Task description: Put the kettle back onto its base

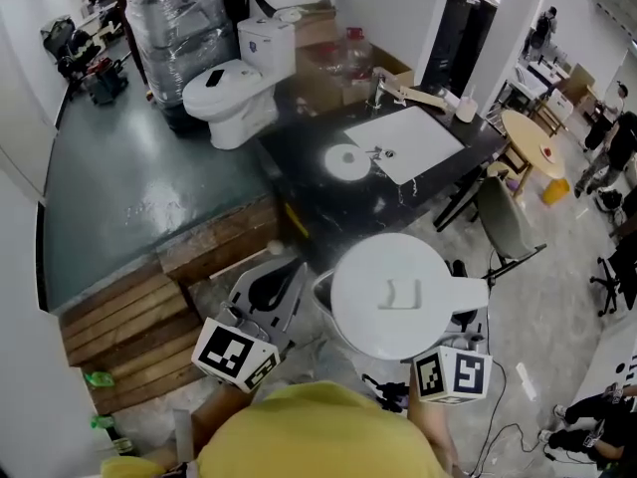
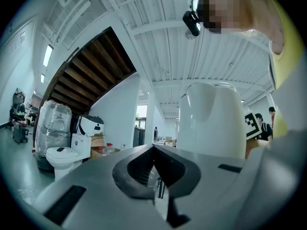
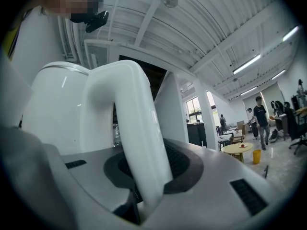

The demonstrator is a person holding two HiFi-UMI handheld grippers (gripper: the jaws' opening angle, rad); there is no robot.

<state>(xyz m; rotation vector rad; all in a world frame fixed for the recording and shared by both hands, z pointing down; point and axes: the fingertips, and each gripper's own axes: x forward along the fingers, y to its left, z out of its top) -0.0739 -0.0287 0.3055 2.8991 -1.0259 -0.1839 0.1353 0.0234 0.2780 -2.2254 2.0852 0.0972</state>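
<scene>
In the head view I see the white kettle (image 1: 393, 297) from above, held in the air in front of the person, its handle (image 1: 468, 292) pointing right. My right gripper (image 1: 466, 319) is shut on that handle; in the right gripper view the handle (image 3: 127, 109) arches up out of the right gripper (image 3: 148, 157), with the kettle body (image 3: 55, 109) on the left. My left gripper (image 1: 284, 282) hangs just left of the kettle, shut and holding nothing. In its own view the left gripper (image 2: 154, 148) has the kettle (image 2: 216, 121) beside it. The round white base (image 1: 346, 160) lies on the black table (image 1: 299, 157) ahead.
A white board (image 1: 403, 142) and a faucet (image 1: 383, 88) are on the black table beside the base. A white toilet (image 1: 234, 88), a plastic-wrapped bundle (image 1: 179, 28) and cardboard boxes (image 1: 338, 58) stand behind. Wooden steps (image 1: 149, 317) are at the left, a round table (image 1: 532, 137) and a chair (image 1: 503, 217) at the right.
</scene>
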